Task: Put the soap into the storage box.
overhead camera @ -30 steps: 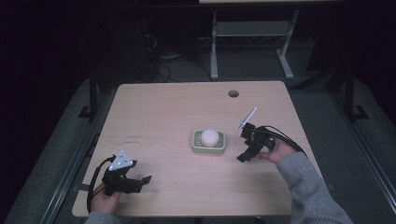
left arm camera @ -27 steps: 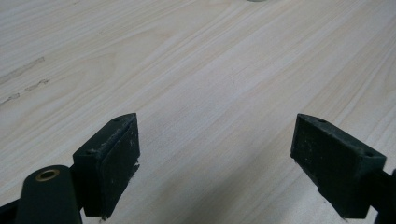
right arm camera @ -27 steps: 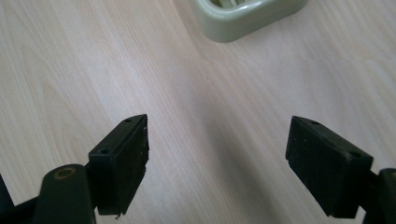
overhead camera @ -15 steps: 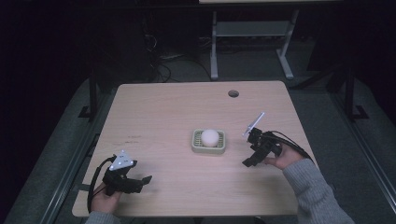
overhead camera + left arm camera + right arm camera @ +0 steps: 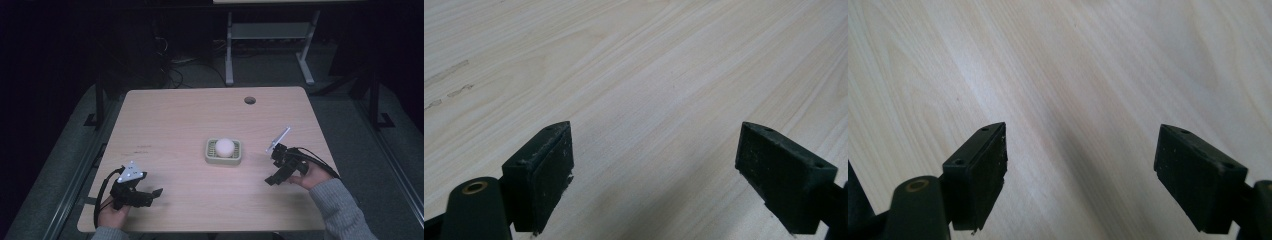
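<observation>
flanking a white ball (image 5: 224, 147), perhaps soap, in its tray (image 5: 210, 159): each hand-held gripper wide

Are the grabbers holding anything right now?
No. The left gripper and right gripper both have jaws wide apart over bare table; nothing sits between them.

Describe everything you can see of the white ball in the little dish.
The white ball looks smooth, round and matte, material unclear. It sits in a small pale green dish with rounded corners, near the middle of the wooden table. Only the dish touches it; both grippers are apart from it.
</observation>
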Demonstrator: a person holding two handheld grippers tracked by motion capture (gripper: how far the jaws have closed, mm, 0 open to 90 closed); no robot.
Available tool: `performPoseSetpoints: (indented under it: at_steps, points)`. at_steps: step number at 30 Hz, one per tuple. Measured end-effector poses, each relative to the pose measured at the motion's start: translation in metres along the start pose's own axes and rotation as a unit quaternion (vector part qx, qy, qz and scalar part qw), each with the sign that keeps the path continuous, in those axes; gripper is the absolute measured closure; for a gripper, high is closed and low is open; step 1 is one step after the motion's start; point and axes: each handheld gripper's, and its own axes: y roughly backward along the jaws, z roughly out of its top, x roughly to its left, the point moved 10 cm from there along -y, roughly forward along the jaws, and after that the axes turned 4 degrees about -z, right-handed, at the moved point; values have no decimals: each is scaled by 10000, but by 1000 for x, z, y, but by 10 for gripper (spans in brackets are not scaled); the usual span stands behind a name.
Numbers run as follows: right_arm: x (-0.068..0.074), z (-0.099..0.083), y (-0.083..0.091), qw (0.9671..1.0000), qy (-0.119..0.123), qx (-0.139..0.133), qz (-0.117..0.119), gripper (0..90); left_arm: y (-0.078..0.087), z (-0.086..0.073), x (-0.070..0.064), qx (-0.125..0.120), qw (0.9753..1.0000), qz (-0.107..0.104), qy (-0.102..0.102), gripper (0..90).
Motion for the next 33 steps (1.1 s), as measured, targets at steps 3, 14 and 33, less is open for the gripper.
performPoseSetpoints:
  at_steps: [3, 14, 33]
  points:
    - [2, -3, 1, 10000, -19, -29, 15, 211, 0, 0, 0, -5, 10000, -3, 3, 153]
    - [5, -15, 1, 9999, -91, -84, 11, 211, 0, 0, 0, 13, 10000, 4, -7, 153]
    - [17, -38, -2, 9995, -219, -223, 29, 205, -2, -1, -1, 38, 10000, -6, 9, 153]
